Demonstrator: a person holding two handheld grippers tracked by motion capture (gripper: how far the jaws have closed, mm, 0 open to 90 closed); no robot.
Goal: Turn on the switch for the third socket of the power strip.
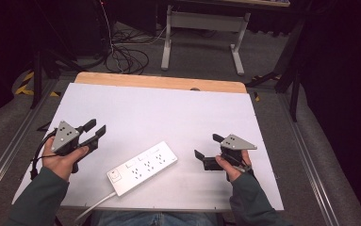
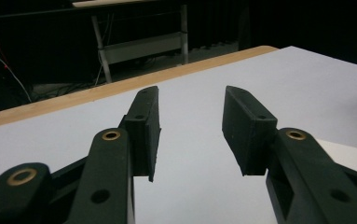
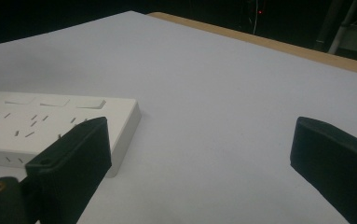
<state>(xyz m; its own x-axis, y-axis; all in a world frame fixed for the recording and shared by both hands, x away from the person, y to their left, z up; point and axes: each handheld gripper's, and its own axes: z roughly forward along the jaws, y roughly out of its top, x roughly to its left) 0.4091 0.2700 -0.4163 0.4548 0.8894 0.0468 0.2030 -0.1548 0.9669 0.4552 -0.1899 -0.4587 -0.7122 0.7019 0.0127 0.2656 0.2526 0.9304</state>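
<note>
High view: a white power strip (image 1: 143,167) is seen lying flat and slanted on the table (image 1: 168,113), between the two grippers and touched by neither. The left gripper (image 1: 97,131) is held partly open and empty, aimed past the strip's far side. The right gripper (image 1: 206,149) is spread wide and empty, turned toward the strip's end, apparently readied for a grasp. In the right gripper view the strip's socket slots (image 3: 15,126) are shown close; the strip's cord (image 1: 93,205) is seen from above.
</note>
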